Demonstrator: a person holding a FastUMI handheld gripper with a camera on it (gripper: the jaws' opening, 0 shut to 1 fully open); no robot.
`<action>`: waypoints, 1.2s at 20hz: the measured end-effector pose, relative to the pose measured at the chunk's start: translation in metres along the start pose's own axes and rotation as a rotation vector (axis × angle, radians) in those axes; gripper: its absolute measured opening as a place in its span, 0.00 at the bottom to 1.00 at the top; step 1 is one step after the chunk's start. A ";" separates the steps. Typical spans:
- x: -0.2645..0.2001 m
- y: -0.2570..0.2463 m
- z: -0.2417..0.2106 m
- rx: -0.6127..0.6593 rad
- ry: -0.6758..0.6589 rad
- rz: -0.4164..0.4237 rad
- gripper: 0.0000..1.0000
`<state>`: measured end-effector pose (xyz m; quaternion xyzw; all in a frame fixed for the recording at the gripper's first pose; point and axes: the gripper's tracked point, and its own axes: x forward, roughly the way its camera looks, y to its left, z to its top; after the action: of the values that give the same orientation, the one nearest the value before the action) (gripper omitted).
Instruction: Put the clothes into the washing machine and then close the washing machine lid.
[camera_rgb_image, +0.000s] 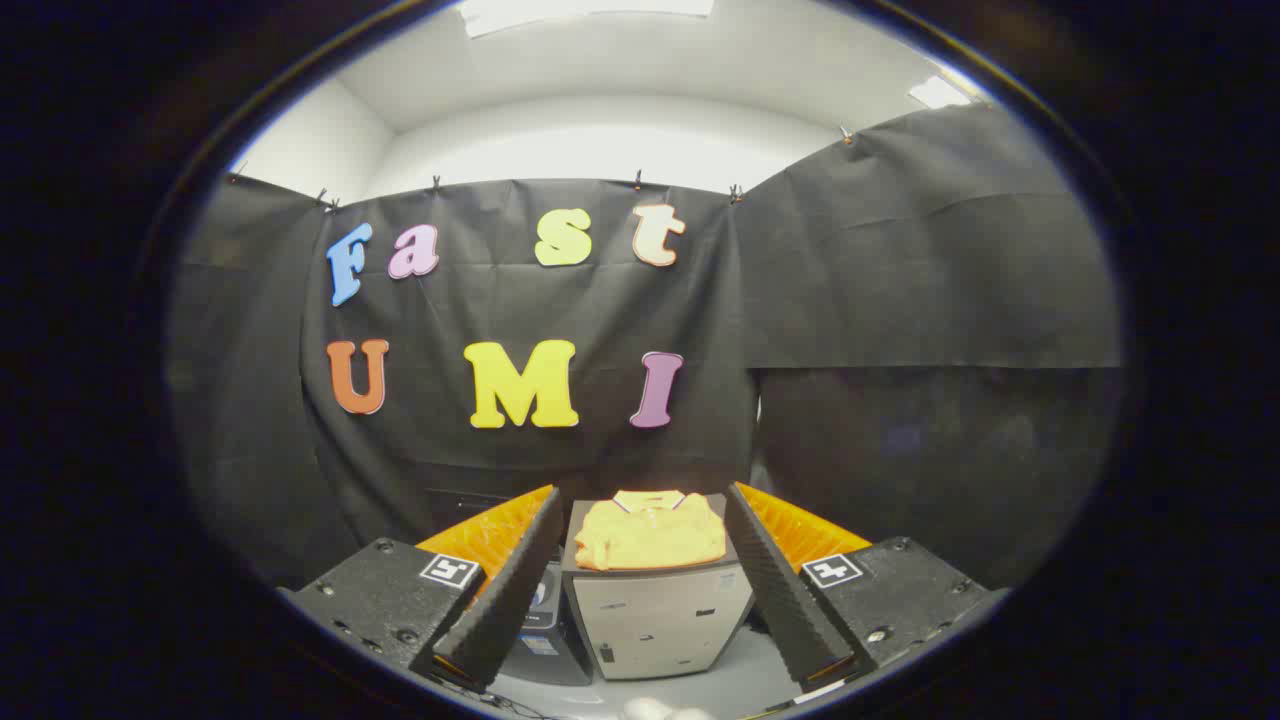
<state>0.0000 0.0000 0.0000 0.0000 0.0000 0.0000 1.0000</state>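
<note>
Yellow shirt (650, 533), one, beyond parted fingers (780, 590).

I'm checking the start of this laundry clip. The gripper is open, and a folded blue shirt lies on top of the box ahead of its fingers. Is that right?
Not quite: the shirt is yellow, not blue. The gripper view shows it folded on top of the box, which stands ahead of the fingers, and the gripper is indeed open, its fingers spread wide with nothing between them.

Pale cabinet (655, 620), apparently the washer, folded yellow shirt (650, 535) on top
</note>
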 end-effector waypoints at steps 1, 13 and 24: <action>-0.001 0.000 0.000 0.000 -0.001 -0.001 1.00; -0.003 0.002 0.002 -0.025 -0.013 -0.019 1.00; 0.015 0.008 0.006 -0.029 -0.001 -0.045 1.00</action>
<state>0.0153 0.0076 0.0058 -0.0145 -0.0006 -0.0224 0.9996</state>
